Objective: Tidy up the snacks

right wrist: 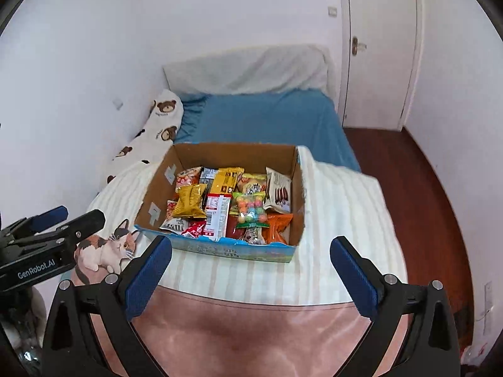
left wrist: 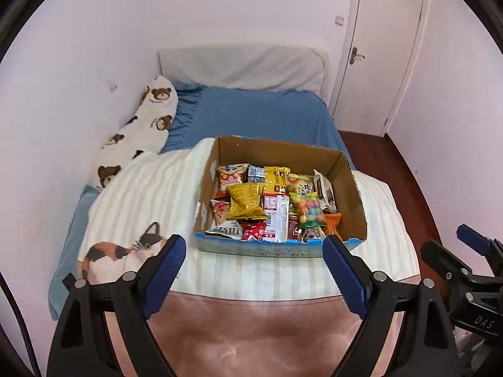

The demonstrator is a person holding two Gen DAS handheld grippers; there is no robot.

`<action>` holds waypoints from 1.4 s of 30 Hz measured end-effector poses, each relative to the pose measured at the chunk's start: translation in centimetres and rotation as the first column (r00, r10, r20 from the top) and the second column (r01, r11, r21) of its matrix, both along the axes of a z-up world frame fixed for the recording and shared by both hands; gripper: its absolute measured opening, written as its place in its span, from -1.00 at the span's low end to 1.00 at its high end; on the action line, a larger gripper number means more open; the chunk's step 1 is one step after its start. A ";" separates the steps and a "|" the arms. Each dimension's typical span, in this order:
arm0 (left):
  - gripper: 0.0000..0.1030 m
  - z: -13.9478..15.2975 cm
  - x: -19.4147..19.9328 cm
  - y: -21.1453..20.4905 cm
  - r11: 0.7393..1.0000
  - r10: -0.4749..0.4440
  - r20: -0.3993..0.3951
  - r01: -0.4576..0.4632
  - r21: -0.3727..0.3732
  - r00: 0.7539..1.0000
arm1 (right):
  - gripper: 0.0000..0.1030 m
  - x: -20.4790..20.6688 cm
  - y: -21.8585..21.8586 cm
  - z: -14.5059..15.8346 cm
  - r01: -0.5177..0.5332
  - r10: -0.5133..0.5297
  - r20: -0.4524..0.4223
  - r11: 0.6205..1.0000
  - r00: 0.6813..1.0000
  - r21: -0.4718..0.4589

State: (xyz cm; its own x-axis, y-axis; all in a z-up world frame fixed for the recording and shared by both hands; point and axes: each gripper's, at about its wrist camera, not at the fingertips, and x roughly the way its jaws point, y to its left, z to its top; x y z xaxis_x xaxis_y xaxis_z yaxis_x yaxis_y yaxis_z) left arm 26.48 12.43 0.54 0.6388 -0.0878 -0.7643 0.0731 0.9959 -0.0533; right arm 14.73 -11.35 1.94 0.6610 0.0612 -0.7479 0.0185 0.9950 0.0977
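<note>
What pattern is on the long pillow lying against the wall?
The long pillow is white with brown teddy-bear faces, clearest in the left wrist view.

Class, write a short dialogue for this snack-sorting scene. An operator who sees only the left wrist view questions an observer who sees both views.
Operator: My view shows only the edge of the right gripper. Is it open?
Observer: Yes. The right wrist view shows it wide open and holding nothing, pointed at the cardboard box of snacks.
Operator: Is anything printed on the left gripper? I only see along it.
Observer: Yes. Seen from the side in the right wrist view, its body reads GenRobot.AI.
</note>
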 end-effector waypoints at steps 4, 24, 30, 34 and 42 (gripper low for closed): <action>0.73 1.7 -2.5 0.5 1.000 0.015 0.025 -0.015 -0.001 1.000 | 1.00 -3.1 0.3 2.2 0.003 -0.003 0.038 1.000 0.999 0.004; 1.00 4.5 -6.4 0.6 0.999 0.023 0.118 -0.027 0.030 0.993 | 1.00 -7.3 1.5 5.9 0.012 -0.010 0.143 1.000 0.990 -0.012; 1.00 3.8 -4.6 0.5 0.998 0.036 0.116 -0.041 0.045 0.993 | 1.00 -5.8 1.0 5.0 0.036 -0.033 0.130 0.999 0.991 -0.021; 1.00 2.8 -2.5 0.4 0.997 0.043 0.102 -0.049 0.058 0.994 | 1.00 -4.1 0.6 4.0 0.046 -0.045 0.112 0.999 0.993 -0.010; 1.00 -0.1 1.7 -0.2 0.994 0.051 0.054 -0.056 0.093 0.997 | 1.00 0.1 0.1 1.1 0.074 -0.072 0.070 0.997 0.995 -0.021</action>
State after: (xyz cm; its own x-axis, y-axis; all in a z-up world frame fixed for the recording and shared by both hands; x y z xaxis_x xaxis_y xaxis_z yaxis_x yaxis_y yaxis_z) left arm 28.23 12.24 0.45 0.6792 0.0184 -0.7337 0.0196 0.9989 0.0433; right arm 14.80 -11.26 3.01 0.7129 -0.0065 -0.7012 0.0855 0.9933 0.0777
